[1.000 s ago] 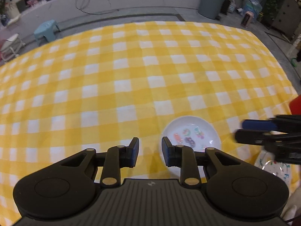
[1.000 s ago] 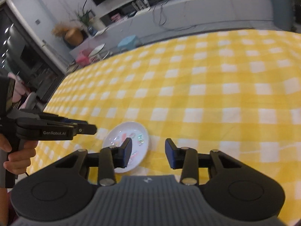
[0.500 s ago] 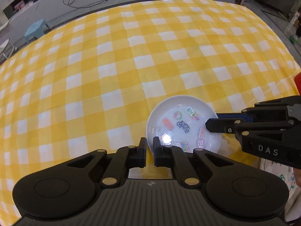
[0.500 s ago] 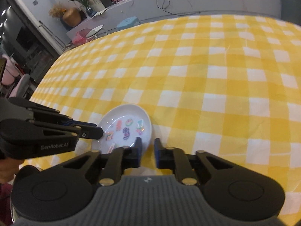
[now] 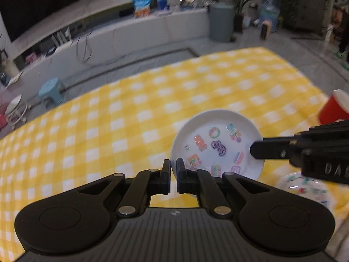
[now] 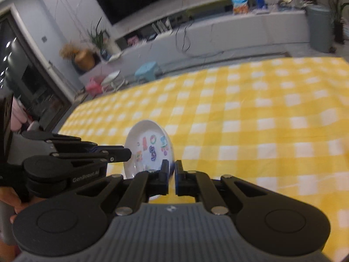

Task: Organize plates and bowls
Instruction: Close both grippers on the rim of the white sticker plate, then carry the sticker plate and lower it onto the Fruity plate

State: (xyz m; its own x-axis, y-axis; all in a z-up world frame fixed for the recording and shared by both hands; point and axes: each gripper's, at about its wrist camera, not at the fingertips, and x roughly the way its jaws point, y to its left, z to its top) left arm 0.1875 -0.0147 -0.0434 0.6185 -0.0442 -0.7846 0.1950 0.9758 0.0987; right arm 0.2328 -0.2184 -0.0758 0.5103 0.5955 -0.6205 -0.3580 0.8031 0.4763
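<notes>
Motion blur softens both views, and the far room is hard to read. The white plate (image 5: 218, 139) with coloured cartoon stickers is tilted, its near rim hidden behind the tools in each view. The left tool (image 5: 173, 175) has its jaws drawn together on the plate's near-left rim, with only a thin sliver of white edge showing between the blue pads; the jaws have just been closing. The right tool (image 6: 171, 179) is likewise clamped on the rim at the opposite side, its jaws also just closed, and in the left view its dark fingers cover the plate's right edge. Whether the plate's underside touches the cloth cannot be told. A second patterned dish (image 5: 305, 187) sits at the lower right of the left view, blurred and partly cut off by the right tool's body. A red cup (image 5: 333, 109) is cropped by the frame's right edge. A hand (image 6: 8, 198) on the left tool's handle shows only in part at the frame's left edge. The yellow-checked cloth (image 6: 261, 113) on the worktop lies bare and wide beyond the plate, out to its far edge, past which are grey floor, a small blue stool (image 6: 146, 69) and a grey bin (image 5: 221, 21).
</notes>
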